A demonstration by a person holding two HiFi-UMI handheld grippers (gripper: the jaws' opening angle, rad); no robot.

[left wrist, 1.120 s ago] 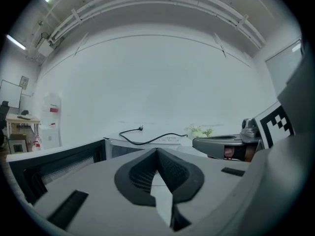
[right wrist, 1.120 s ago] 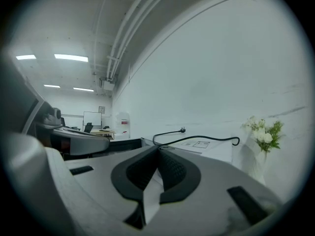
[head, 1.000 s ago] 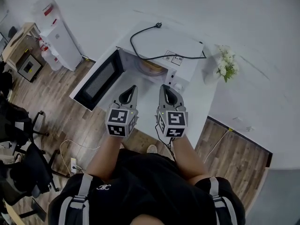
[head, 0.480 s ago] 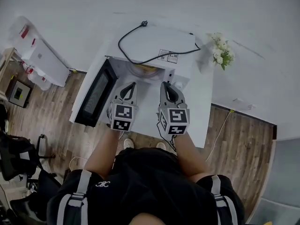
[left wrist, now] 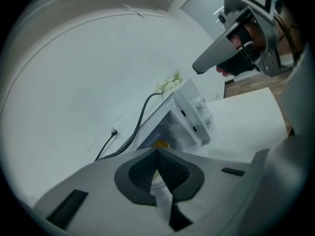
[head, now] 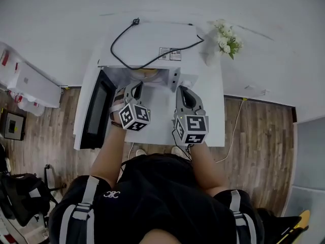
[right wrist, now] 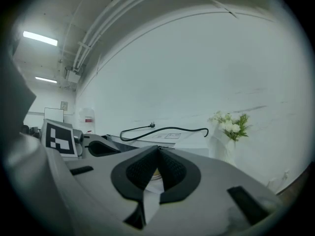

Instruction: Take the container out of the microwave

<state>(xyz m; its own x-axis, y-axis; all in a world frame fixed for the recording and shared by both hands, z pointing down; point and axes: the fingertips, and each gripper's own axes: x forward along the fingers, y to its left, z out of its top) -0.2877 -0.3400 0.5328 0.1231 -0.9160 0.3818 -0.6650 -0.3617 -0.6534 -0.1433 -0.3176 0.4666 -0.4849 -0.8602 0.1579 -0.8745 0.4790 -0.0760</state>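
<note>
- Over the last second the left claw (head: 135, 88) rolls onto its side and dips toward the open microwave (head: 152, 42). The right claw (head: 183, 90) only creeps forward beside it.
- Both claws are pressed together with nothing between them, so no grasp has begun.
- The container (head: 147, 74), yellowish on top, sits inside the cavity just ahead of the left claw. The door (head: 94, 113) hangs wide to the left.
- The reach-in seems to be starting, and the claws need to spread first.
- The white desk (head: 210, 108) carries the microwave, with a loose cord (head: 127, 60) lying on top. Flowers (head: 226, 37) stand at the back right.
- Wood floor (head: 259, 136) and a plain white wall (head: 279, 9) surround it.
</note>
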